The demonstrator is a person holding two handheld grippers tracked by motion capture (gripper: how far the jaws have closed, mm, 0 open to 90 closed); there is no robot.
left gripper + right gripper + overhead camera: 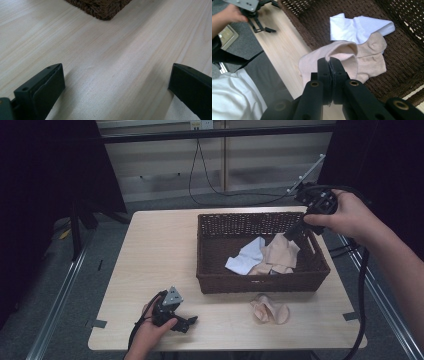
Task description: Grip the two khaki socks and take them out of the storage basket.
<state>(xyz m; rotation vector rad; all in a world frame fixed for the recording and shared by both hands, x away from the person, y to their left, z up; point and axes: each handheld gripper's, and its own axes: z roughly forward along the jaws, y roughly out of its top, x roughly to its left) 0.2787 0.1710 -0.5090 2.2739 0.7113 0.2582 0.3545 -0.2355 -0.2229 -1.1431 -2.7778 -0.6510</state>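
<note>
A brown wicker basket (210,270) stands right of the table's middle. Above its right side my right gripper (291,235) is shut on the edge of a pale pink-beige sock (281,251), which hangs down into the basket. In the right gripper view the jaws (330,61) pinch that sock (309,65) at its cuff. In the basket lie a white sock (359,26) and another beige sock (372,56). My left gripper (189,322) rests low at the table's front left, open, with bare wood between its jaws (116,67).
One more beige sock (270,310) lies crumpled on the table in front of the basket. The basket's corner (102,8) is ahead of the left gripper. Cables trail from both grippers. The table's left half (155,250) is bare wood.
</note>
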